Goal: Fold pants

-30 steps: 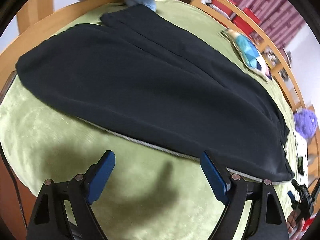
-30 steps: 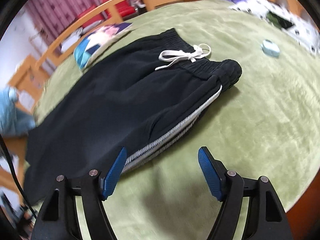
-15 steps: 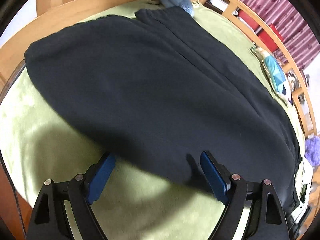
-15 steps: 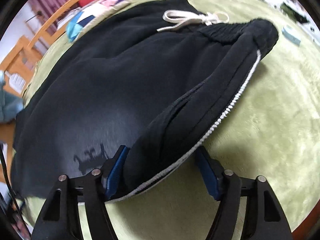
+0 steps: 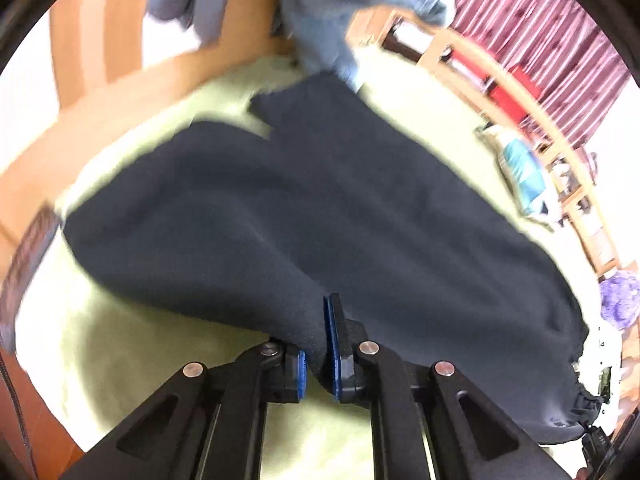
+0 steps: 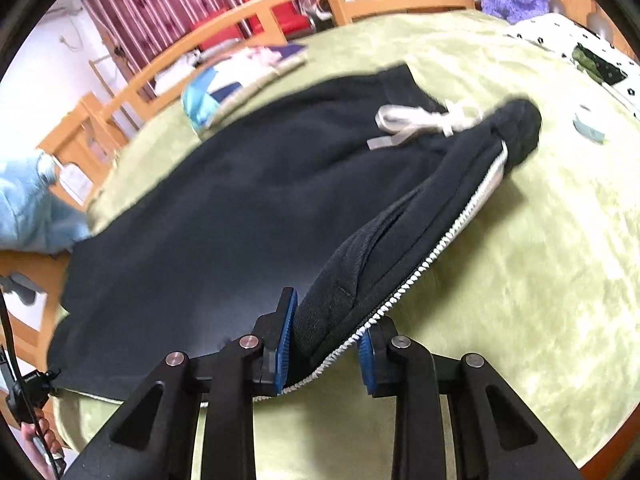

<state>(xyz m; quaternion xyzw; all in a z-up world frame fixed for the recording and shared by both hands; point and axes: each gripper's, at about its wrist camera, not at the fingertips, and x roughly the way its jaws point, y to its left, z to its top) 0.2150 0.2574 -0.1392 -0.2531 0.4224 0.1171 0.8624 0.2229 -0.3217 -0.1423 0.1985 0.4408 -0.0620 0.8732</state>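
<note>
Black fleece pants (image 5: 340, 216) w/ white side stripe (image 6: 436, 248) lie on green plush blanket (image 6: 520, 280). Left gripper (image 5: 318, 350): jaws pinch near leg edge. Right gripper (image 6: 326, 350): jaws pinch striped side seam, fabric raised toward white drawstring (image 6: 416, 126).

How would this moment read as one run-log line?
left claw: shut on pants | right claw: shut on pants' striped edge | green blanket underneath

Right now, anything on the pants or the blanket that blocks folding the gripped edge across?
Nothing visible does. The left gripper and right gripper are both shut on the near edge of the pants. The fabric ahead is bare apart from its drawstring. A patterned cushion lies past the far edge.
</note>
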